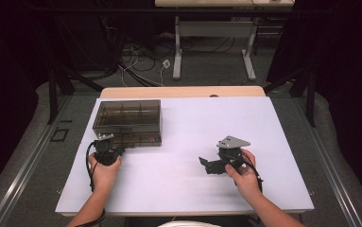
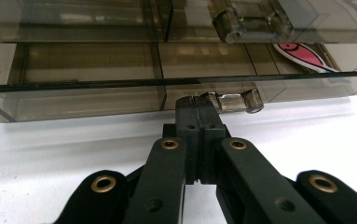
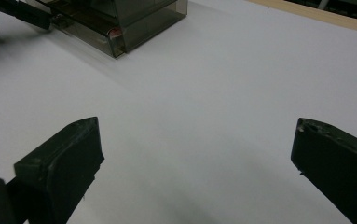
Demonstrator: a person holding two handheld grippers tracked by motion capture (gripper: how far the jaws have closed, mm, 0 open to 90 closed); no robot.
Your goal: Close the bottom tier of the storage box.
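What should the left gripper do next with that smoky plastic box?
Probably lift a little, to flip up the latch. The left gripper has its fingers shut together, their tips right at the clear latch on the front of the box, whose lid looks closed. The right gripper sits open over bare table, so it isn't helping yet.

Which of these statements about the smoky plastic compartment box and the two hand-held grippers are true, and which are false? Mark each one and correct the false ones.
1. The left gripper has its jaws shut at the front latch of the box. True.
2. The right gripper holds the box. False: its jaws stand wide open over the bare white table.
3. The box has a red lid. False: it is smoky, see-through plastic.
4. The box has inner dividers. True.
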